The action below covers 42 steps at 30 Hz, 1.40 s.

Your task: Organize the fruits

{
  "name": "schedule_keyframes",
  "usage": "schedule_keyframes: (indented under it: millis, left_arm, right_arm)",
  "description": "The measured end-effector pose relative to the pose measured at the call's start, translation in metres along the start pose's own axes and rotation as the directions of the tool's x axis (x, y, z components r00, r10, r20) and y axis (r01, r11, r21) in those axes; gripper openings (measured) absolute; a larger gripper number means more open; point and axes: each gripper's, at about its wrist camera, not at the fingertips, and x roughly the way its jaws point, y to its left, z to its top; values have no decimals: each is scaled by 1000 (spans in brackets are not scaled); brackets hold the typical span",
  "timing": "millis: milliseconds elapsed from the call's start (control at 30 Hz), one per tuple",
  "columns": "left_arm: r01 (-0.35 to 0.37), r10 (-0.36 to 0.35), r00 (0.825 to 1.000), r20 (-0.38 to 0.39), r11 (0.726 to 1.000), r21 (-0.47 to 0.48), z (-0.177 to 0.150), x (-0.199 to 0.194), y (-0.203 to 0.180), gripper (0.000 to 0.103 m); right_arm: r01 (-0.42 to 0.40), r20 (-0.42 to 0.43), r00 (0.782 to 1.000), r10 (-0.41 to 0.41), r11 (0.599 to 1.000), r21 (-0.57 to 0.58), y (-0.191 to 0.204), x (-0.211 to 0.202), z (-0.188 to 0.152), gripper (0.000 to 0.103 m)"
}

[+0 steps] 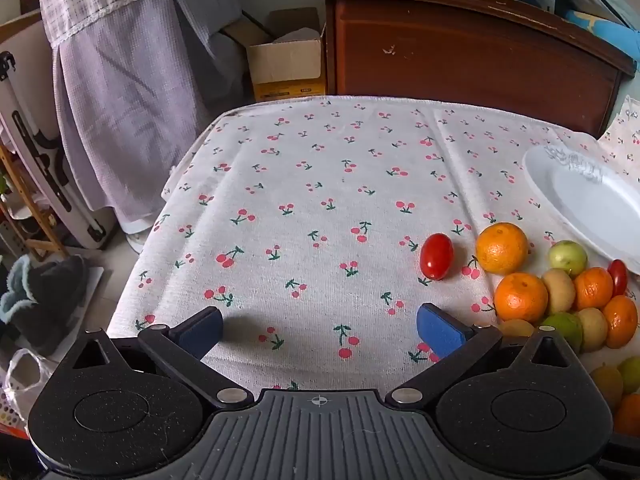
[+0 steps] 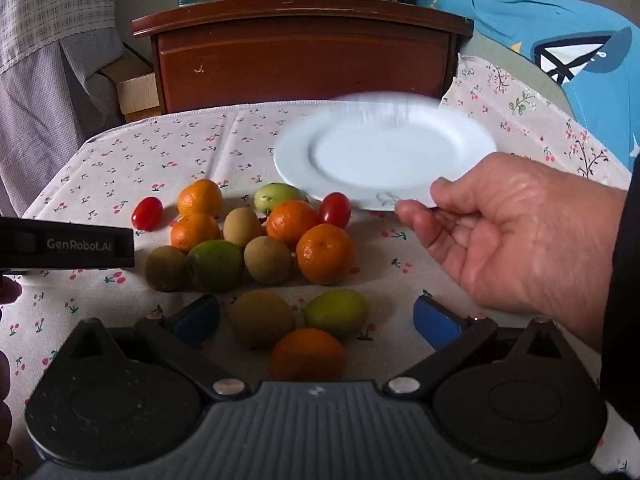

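Fruit heaped at centre frame, both grippers empty.
We see the right gripper (image 2: 316, 320) and left gripper (image 1: 320, 330) fingers spread wide, holding nothing; the tomato (image 1: 436, 256) looks smooth, soft, probably slippery, so we'd pinch its middle gently.

On the table, the right wrist view shows five mandarins (image 2: 325, 254), two red cherry tomatoes (image 2: 147, 213) and three green fruits (image 2: 215, 264), one of them pale and half behind the others. There are also four brown, kiwi-like fruits (image 2: 268, 259), which makes fourteen pieces of fruit in all. One white plate (image 2: 384, 156) is there, gripped at its rim by one bare hand (image 2: 516, 236).
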Motion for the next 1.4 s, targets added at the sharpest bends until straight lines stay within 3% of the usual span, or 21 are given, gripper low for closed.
schedule_keyframes:
  millis: [500, 1400]
  left_arm:
    - [1, -1, 1000, -6, 1000, 8, -2, -2, 0, 103]
    - [22, -25, 992, -125, 999, -32, 9, -21, 7, 103]
  right_arm:
    - [2, -10, 1000, -2, 1000, -4, 0, 0, 0, 102]
    - [1, -11, 1000, -1, 1000, -2, -1, 0, 1, 102]
